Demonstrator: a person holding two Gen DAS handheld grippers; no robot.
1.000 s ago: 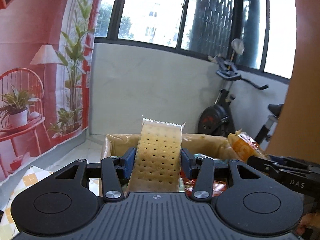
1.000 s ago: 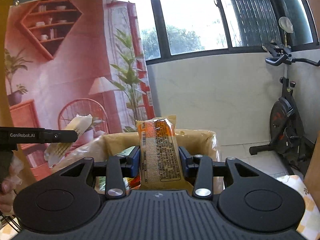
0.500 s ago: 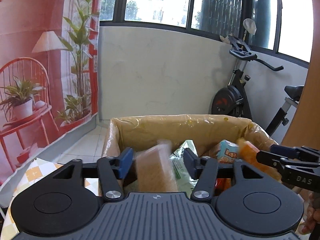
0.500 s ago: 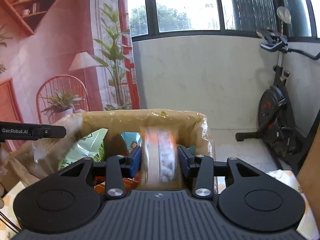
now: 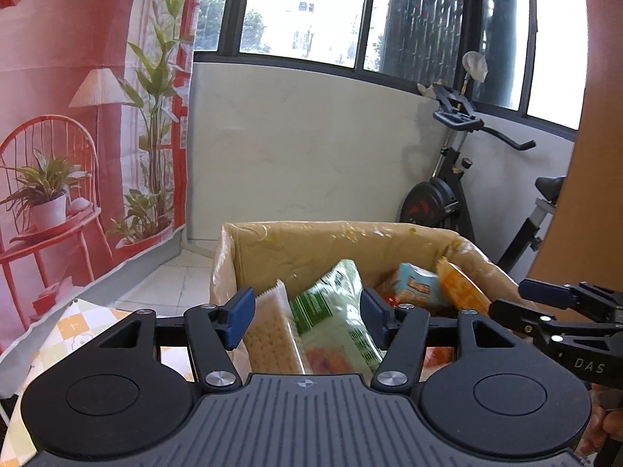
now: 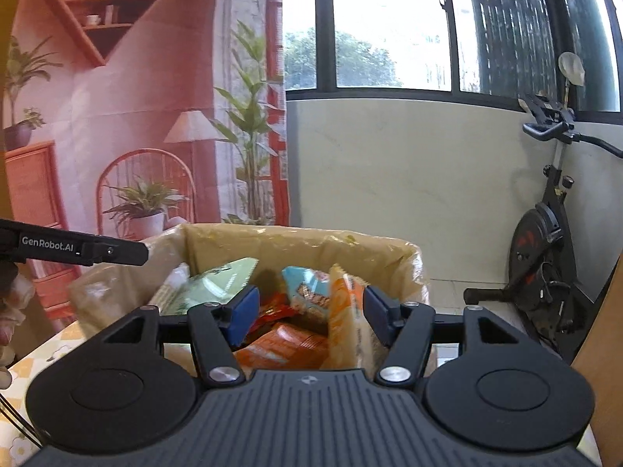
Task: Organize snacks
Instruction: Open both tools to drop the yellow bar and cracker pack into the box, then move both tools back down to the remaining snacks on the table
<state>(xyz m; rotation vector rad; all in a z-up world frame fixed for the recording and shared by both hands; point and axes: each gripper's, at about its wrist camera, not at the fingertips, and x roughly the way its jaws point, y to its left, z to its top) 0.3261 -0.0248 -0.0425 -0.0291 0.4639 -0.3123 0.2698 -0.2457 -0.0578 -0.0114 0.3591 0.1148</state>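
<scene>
Hovering over the rim of a plastic-lined cardboard box [image 5: 249, 257], both tools pointing slightly down into it. Left gripper [image 5: 307, 313] standing with fingers [image 5: 240, 317] parted, having just been opening; gripping nothing. Cracker packet [image 5: 268, 334] leaning inside the box, just inside the left finger and clear of its pad, as far as can be told. Green snack bag [image 5: 335, 311] lying beside it, between the two fingers and behind them, slightly blurred. Light blue packet [image 5: 414, 286] and orange packet [image 5: 463, 292] sitting beyond the right finger, toward the box's far right corner.

Right gripper [image 6: 311, 313] also showing fingers [image 6: 245, 313] spread, having just been widening; pads pressing on nothing. Orange packet [image 6: 346, 319] standing blurred in the box [image 6: 412, 260], close to the right finger but not clamped. Red-orange bags [image 6: 284, 344] lying low between the fingers. Light blue packet [image 6: 307, 286] showing ahead of the gap, green snack bag [image 6: 210, 288] beyond the left finger.

Checked worktop [image 5: 78, 330] cloth showing beside the box, left of the left finger. Exercise bike [image 6: 545, 233] standing well beyond, off to the right.
</scene>
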